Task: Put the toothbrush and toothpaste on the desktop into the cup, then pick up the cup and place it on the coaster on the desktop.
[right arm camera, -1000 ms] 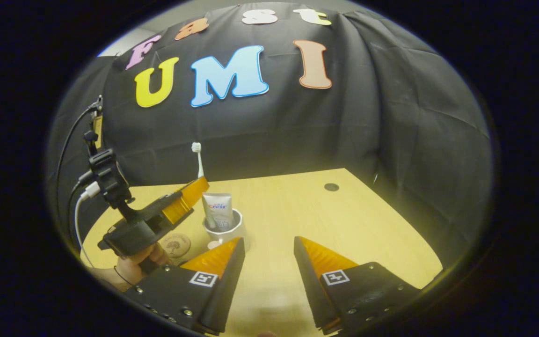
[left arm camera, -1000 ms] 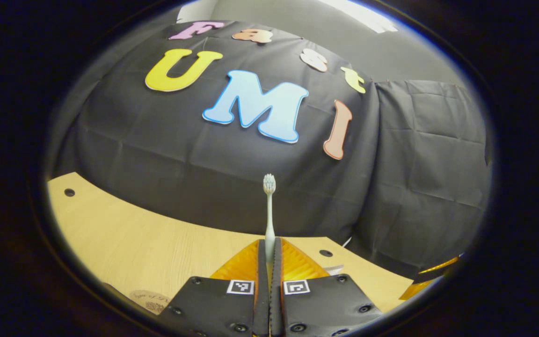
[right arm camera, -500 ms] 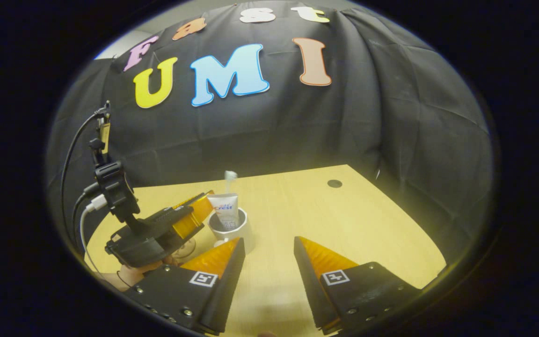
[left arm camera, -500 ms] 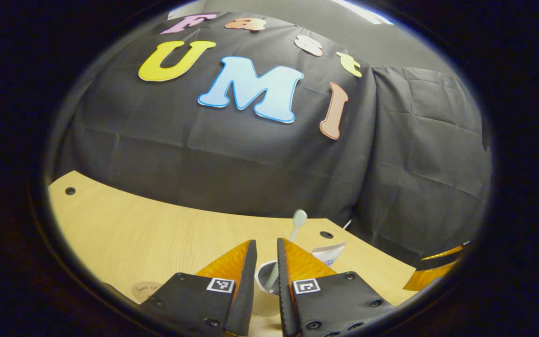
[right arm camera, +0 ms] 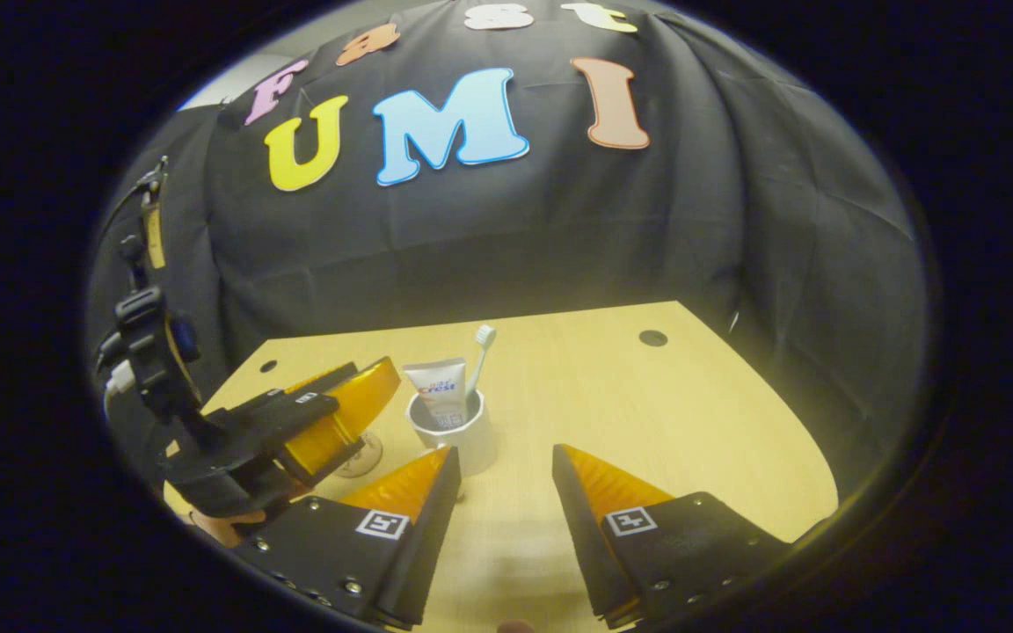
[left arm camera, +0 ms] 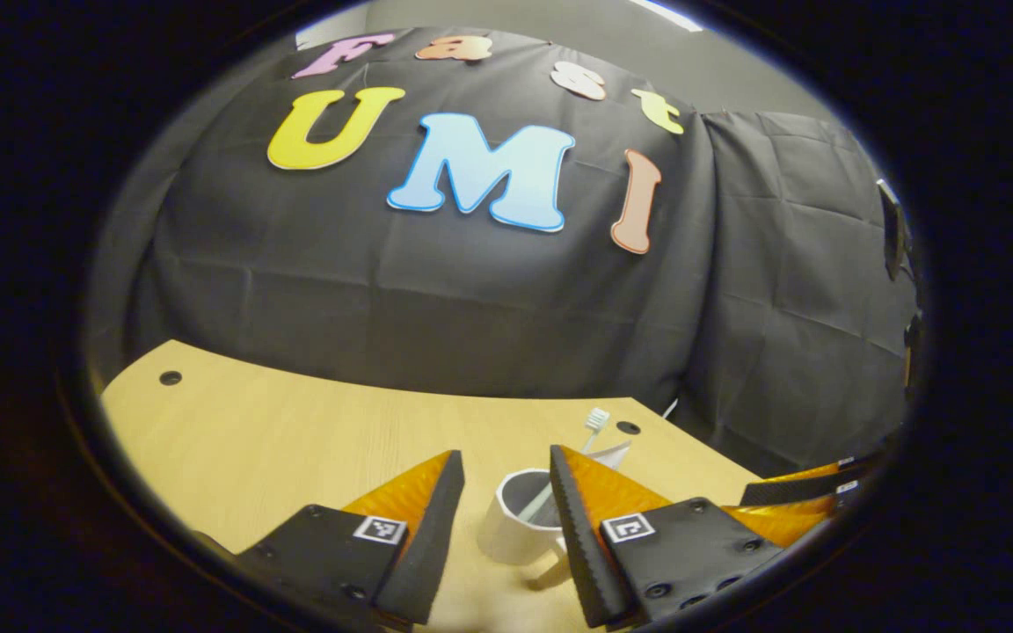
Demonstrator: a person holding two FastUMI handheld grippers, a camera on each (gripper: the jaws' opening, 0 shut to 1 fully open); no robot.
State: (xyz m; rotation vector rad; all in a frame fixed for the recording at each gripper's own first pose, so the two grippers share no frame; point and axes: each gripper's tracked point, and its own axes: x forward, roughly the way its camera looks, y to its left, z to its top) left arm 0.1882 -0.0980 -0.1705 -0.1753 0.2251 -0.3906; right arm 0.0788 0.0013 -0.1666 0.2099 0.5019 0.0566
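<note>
Holding: we carry nothing in either tool; both sets of fingers stand apart with bare desk between them.
Left gripper [left arm camera: 505, 462]: spread wide, and in the left gripper view the cup sits in the gap between its fingers, touched by neither that we can see; in the right gripper view it [right arm camera: 364, 387] hangs at 9 o'clock of the cup, just beside it.
Right gripper [right arm camera: 499, 459]: parted, low over the desktop, its left finger near the cup's base; in the left gripper view its tips [left arm camera: 810, 497] poke in at 3 o'clock.
Cup [right arm camera: 458, 431]: white, upright on the wooden desktop [right arm camera: 647, 413]; in the left gripper view its handle points toward us.
Toothbrush [right arm camera: 479, 356]: standing in the cup, bristle head up, leaning toward 1 o'clock.
Toothpaste [right arm camera: 439, 387]: a white tube standing in the cup, at 9 o'clock of the brush.
Coaster [right arm camera: 360, 457]: round, flat on the desk at 8 o'clock of the cup, partly hidden under our left gripper.
</note>
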